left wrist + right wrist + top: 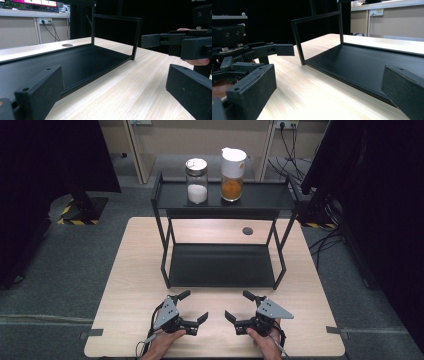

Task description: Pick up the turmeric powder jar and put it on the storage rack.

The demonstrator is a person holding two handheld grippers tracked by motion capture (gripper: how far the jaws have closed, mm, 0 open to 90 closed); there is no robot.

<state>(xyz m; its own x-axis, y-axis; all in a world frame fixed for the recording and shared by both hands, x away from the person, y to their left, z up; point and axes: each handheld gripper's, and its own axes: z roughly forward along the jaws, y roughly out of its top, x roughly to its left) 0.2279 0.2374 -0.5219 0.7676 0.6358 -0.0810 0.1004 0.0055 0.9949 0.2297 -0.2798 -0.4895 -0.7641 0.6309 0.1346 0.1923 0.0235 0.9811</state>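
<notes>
A black two-tier rack (222, 200) stands at the middle of the wooden table (125, 270). On its top shelf are a glass jar of white powder with a metal lid (196, 181) and a jar of orange powder with a white lid (233, 167). The lower shelf (75, 62) (367, 62) is bare. My left gripper (195, 305) (115, 92) rests near the table's front edge, open and holding nothing. My right gripper (237, 305) (328, 91) sits beside it, also open with nothing in it. The two face each other a short gap apart, in front of the rack.
A round grey grommet (247, 231) sits in the tabletop behind the rack. Black curtains and stands flank the table on both sides. Cables (325, 240) trail on the floor at the right. Bare wood lies between the rack and the grippers.
</notes>
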